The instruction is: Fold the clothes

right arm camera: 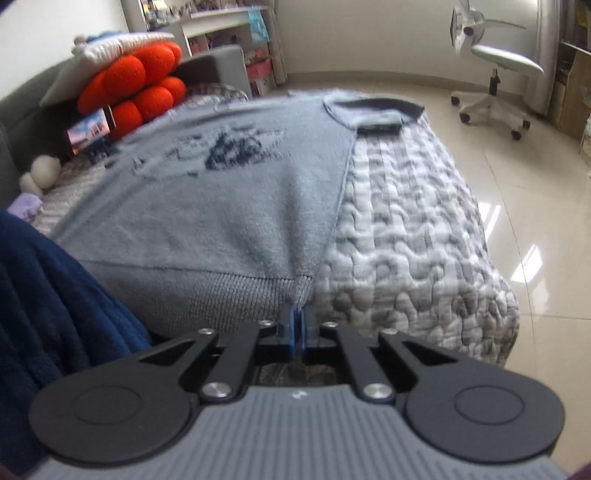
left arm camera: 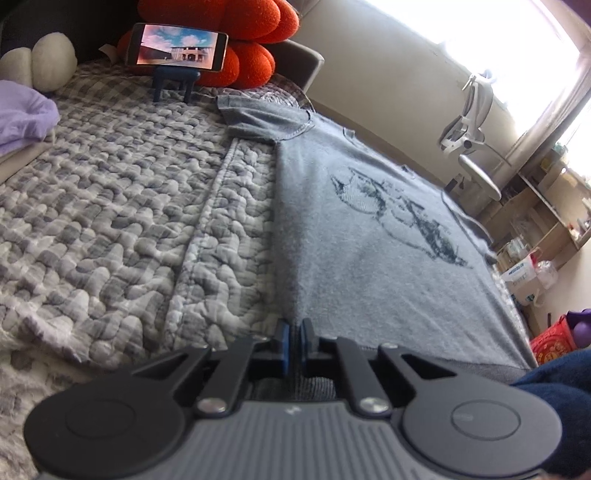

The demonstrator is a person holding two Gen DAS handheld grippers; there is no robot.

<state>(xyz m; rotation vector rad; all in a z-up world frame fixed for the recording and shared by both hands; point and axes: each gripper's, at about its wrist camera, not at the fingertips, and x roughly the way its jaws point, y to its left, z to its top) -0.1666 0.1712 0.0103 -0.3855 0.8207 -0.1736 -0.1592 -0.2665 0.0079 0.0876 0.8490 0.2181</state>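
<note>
Gripping the grey sweater's hem — left gripper and right gripper fingers closed on opposite bottom corners

We are in a home bedroom: a quilted bed, red cushions, shelves and a desk chair.

The quilt left of the sweater lies bare and open to a hand. At its far end a phone on a stand, an orange cushion, a white plush and lilac cloth block the way. On the right, the quilt's strip and the floor are open up to the office chair.
</note>
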